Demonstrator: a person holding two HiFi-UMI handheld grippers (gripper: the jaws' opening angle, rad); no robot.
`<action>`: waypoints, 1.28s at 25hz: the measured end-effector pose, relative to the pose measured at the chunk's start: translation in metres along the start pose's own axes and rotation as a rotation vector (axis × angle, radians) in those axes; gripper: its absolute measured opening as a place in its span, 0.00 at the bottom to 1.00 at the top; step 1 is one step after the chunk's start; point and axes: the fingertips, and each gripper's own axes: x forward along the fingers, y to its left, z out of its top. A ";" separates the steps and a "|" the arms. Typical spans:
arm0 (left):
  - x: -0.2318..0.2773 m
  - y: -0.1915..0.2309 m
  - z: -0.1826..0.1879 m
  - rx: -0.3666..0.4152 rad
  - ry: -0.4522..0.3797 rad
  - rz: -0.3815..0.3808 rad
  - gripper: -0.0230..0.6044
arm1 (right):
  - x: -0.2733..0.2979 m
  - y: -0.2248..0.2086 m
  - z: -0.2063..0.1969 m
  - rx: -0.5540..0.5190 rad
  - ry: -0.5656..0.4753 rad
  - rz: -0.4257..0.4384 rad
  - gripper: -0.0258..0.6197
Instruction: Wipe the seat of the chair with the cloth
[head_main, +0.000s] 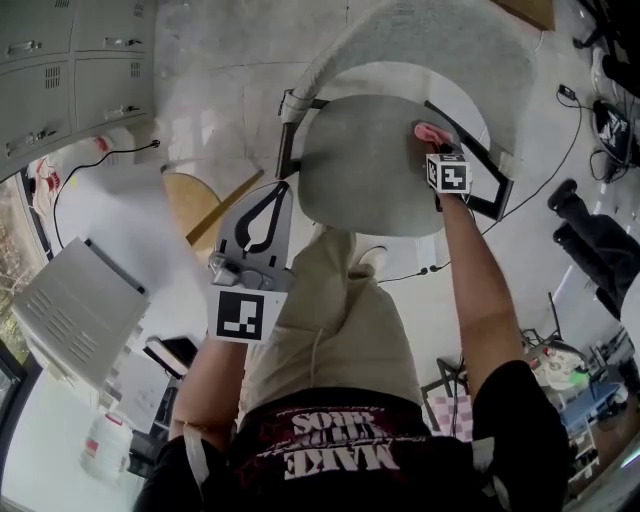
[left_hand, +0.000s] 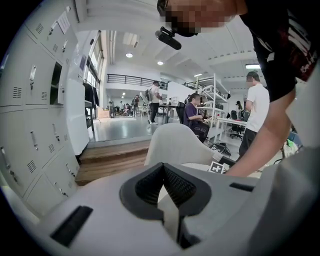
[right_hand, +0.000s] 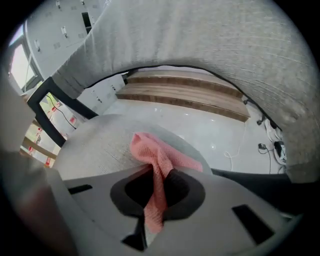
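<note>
Right gripper (right_hand: 158, 174) clamped on the pink waffle-weave cloth (right_hand: 161, 152) — cloth lying on the far right part of the grey fabric chair seat (head_main: 365, 175). Left gripper (left_hand: 163, 172) — jaws together, empty, beside the seat's left edge.

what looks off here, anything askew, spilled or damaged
Nothing stands out. The right gripper pinches the pink cloth, which lies on the grey chair seat; the seat looks intact. The left gripper is shut and empty, clear of the seat.
</note>
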 end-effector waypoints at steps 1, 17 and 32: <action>0.000 0.001 0.001 -0.005 -0.003 0.004 0.04 | -0.003 -0.004 -0.003 0.014 0.004 -0.022 0.09; -0.017 -0.007 -0.003 -0.003 0.020 0.008 0.04 | 0.009 0.265 0.007 0.000 -0.034 0.452 0.09; -0.017 -0.023 0.023 -0.015 -0.037 -0.036 0.04 | -0.038 0.037 -0.098 0.218 0.064 0.114 0.09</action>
